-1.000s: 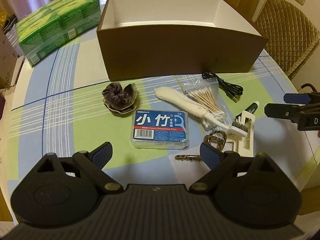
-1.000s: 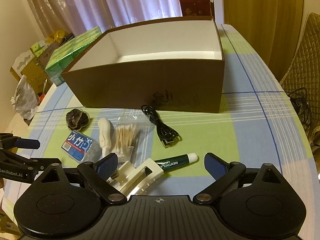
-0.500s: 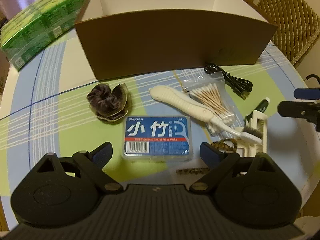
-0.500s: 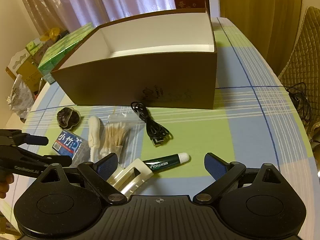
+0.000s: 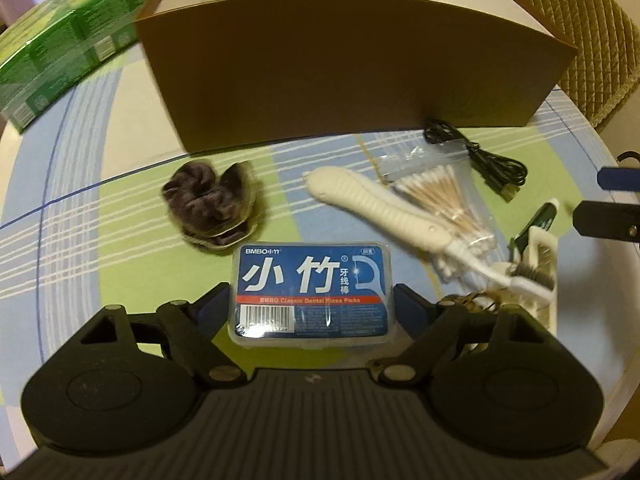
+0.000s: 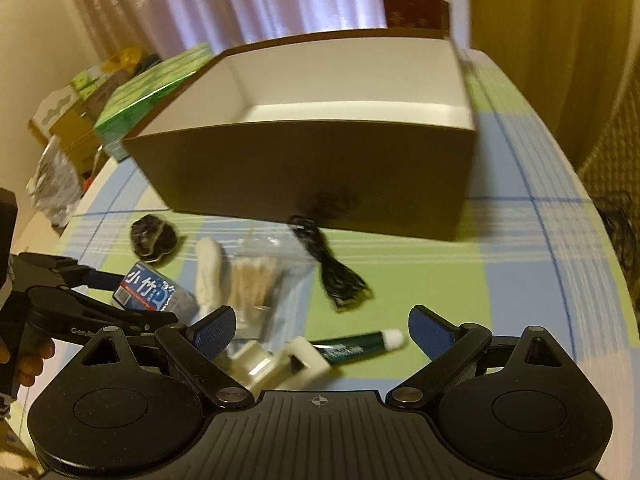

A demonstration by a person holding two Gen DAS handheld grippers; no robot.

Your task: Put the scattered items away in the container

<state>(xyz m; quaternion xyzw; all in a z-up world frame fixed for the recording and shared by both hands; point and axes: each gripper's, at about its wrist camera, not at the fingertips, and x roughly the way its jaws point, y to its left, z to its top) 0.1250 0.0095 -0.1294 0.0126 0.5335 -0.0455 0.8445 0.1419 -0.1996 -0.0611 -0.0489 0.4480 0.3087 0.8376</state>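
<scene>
Left gripper (image 5: 311, 304) spread wide around the floss pick box (image 5: 311, 292) at lower centre, stiff, light, slick plastic, best pinched across its short sides

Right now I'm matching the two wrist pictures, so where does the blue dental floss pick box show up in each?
Left wrist view: the floss pick box lies low in the centre, between the open fingers of the left claw.
Right wrist view: the same box sits at lower left, with the left claw around it.
Shared landmark: the brown cardboard box behind the scattered items.
</scene>
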